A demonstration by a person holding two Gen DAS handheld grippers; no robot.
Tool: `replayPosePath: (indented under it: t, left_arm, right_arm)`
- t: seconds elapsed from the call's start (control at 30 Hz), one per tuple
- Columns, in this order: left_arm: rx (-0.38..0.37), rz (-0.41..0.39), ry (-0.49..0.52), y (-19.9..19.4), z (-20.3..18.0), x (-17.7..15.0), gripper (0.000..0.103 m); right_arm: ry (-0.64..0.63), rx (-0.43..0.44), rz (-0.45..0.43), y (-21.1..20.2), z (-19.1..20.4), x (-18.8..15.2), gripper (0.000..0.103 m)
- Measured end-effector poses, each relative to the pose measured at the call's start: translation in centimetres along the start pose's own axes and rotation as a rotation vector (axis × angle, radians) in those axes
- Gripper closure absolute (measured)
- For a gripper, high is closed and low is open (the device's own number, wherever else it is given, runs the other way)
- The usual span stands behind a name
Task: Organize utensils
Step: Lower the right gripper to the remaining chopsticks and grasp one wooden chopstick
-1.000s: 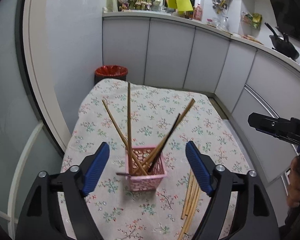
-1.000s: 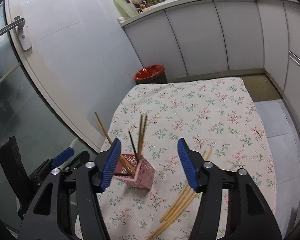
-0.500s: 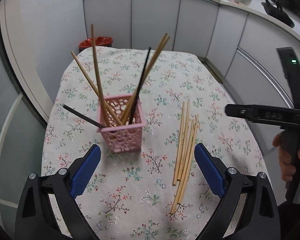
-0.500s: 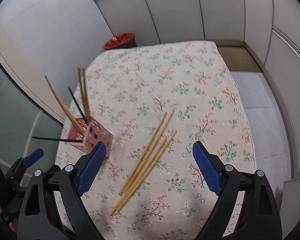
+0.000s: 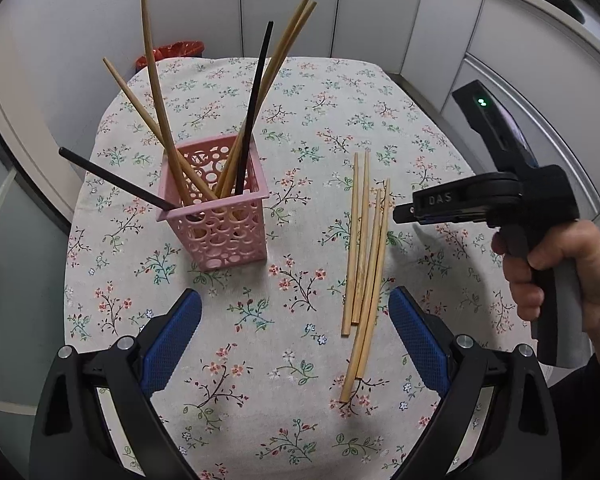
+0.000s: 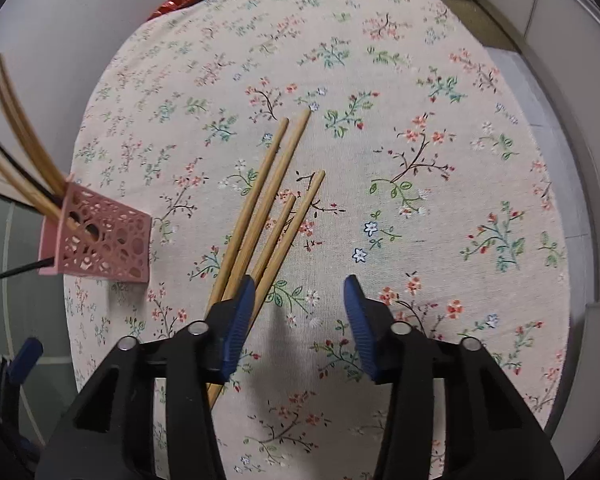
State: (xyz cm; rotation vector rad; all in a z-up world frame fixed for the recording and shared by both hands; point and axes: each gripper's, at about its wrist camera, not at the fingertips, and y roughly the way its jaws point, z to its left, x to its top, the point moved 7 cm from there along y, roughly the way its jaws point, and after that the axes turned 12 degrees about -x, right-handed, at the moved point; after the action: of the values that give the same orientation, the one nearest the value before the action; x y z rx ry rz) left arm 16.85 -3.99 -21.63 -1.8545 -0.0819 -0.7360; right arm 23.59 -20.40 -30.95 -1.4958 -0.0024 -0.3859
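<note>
Both my grippers, left and right, are wide open holding nothing, and the four loose chopsticks (lying beside the pink basket) could roll apart if I pinch crooked.

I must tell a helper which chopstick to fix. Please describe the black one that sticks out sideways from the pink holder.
On the floral tablecloth stands a pink perforated basket. Most chopsticks in it stand steeply, but this black chopstick lies almost flat across the basket's near left corner, pointing out to the left.
</note>
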Motion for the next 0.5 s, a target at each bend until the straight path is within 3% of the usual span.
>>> replayPosePath:
  t: [0.27,0.5]
  left_arm:
    - [0.010,0.003,0.005,-0.1,0.5,0.0,0.011]
    - [-0.009,0.013,0.034,0.0,-0.4,0.0,0.012]
  right_arm:
    - [-0.015,-0.014,0.040,2.0,1.8,0.5,0.081]
    - [-0.130,-0.161,0.017,2.0,3.0,0.2,0.090]
